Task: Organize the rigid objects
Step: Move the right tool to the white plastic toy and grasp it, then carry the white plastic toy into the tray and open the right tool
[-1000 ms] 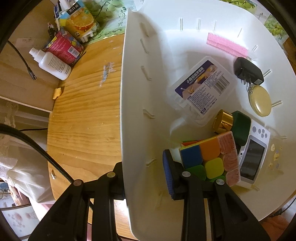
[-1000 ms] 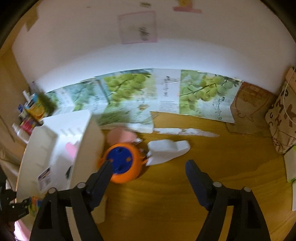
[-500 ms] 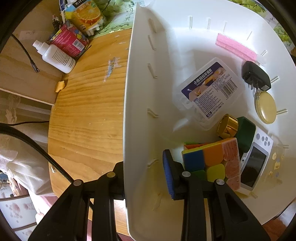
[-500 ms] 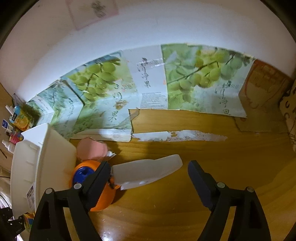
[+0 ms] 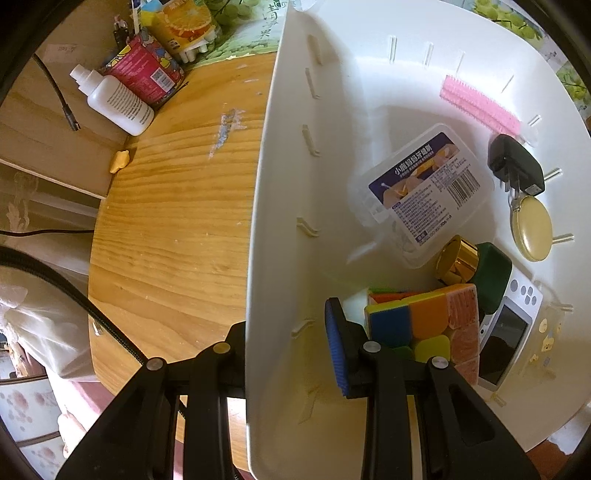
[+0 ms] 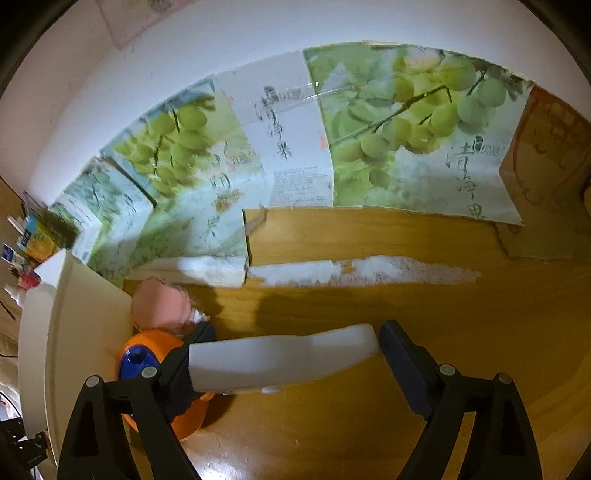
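White plastic bin (image 5: 280, 229) is gripped at its near wall by the left gripper (image 5: 286, 343): one finger is seen outside the wall, the blue-padded finger (image 5: 334, 347) inside, jaws narrowed onto the wall. The bin is seen standing on a wooden table (image 5: 173, 221).

Contents noted in the bin: a speed cube (image 5: 424, 325) just beside the inner finger; a gold-capped dark green bottle (image 5: 476, 269) behind it; a clear lidded box with a blue label (image 5: 424, 188); a black plug adapter (image 5: 517, 166); a round cream compact (image 5: 532, 229); a pink comb-like strip (image 5: 480, 107); a small white device with a dark screen (image 5: 506, 332).

Outside the bin, at the table's far-left edge: a white squeeze bottle (image 5: 114, 103), a red packet (image 5: 144, 66), an orange juice carton (image 5: 184, 26).

Right gripper (image 6: 295, 354): jaws wide apart. A white plastic piece (image 6: 280, 358) is seen lying between the fingers, its left end at the left finger (image 6: 184, 365), its right end just short of the right finger (image 6: 406, 365); contact cannot be confirmed. An orange and blue round object (image 6: 147, 354) is seen beside the bin's outer wall (image 6: 85, 332), partly behind the left finger, with a blurred pink object (image 6: 159, 306) just beyond it. Grape-printed cartons (image 6: 280, 147) are seen against the wall.
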Available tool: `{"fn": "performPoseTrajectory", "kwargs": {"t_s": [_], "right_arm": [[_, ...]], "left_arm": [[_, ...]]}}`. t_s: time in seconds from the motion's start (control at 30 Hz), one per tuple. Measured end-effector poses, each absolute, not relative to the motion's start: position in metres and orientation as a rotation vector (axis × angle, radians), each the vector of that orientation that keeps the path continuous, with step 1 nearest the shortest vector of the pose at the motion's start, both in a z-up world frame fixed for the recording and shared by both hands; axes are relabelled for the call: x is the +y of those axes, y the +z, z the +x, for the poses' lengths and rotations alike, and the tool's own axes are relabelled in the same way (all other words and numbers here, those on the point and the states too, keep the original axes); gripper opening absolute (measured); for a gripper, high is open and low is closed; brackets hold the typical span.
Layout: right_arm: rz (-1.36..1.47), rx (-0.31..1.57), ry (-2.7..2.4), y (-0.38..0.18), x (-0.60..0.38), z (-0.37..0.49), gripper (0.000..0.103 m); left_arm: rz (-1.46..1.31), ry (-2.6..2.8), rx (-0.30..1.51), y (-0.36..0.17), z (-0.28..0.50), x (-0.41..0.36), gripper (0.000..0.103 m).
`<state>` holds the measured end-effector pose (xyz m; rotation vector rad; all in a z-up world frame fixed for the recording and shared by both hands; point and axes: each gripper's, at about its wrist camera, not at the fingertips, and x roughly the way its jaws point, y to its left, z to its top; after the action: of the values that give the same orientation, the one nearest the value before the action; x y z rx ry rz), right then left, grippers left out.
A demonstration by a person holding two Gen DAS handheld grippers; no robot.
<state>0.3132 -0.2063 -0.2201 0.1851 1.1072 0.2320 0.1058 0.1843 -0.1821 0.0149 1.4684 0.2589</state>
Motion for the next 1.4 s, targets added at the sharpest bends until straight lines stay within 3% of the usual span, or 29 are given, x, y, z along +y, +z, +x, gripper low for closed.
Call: {"fn": "performPoseTrajectory", "kwargs": {"t_s": [0.53,0.93,1.4], "right_arm": [[0.294,1.115,0.22,-0.209,-0.223,0.298,0.087],[0.342,1.197,0.164,-0.201,-0.23,0.231,0.087],[0.319,1.148,0.192,-0.135,-0.189,0.141,0.087]], "left_arm": [[0.006,0.253,1.459,-0.183,0.106,0.186,0.033],[-0.03,0.234,1.425,-0.183,0.1,0.186,0.033],[0.023,0.133,1.408,-0.184,0.091,0.179,0.035]]}}
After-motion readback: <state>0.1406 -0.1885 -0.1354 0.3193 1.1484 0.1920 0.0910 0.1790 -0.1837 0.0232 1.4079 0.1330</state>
